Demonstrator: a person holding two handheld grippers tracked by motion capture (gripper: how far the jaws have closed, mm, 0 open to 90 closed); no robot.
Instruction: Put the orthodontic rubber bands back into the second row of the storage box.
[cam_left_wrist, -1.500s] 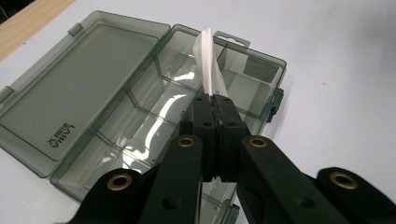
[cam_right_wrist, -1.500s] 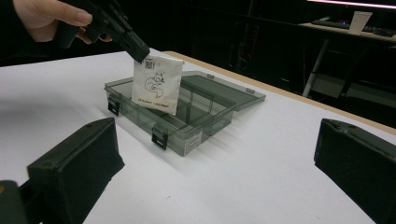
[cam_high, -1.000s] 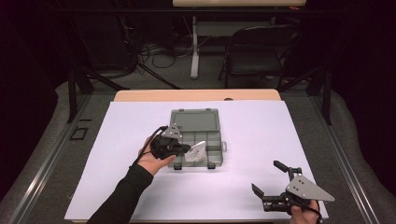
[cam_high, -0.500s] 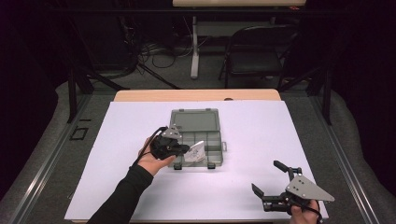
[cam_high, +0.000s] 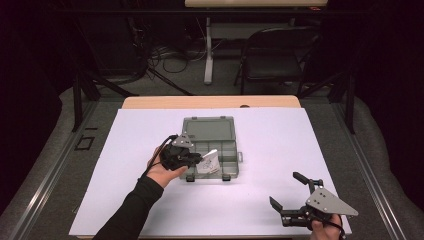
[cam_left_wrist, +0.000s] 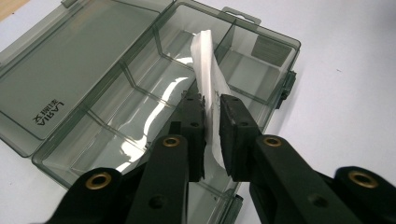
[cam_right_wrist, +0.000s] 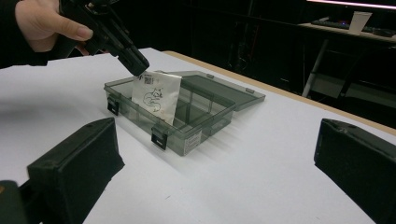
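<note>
From above your side, the high view looks forward and down on the surface (cam_high: 150, 130); both gripper views sit close, sharing the open box (cam_high: 210, 131) (cam_left_wrist: 93, 79) (cam_right_wrist: 219, 100).

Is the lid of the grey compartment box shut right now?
No: the compartment box has its lid folded back flat on the table, and a white paper packet stands in it.

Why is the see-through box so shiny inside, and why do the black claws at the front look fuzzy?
In the left gripper view, the room's light bounces off the clear plastic box as white glare streaks beside the white paper packet. In the right gripper view, the right gripper has its jaws too close to the camera, so they blur. In the high view, the room behind the table is dark.
</note>
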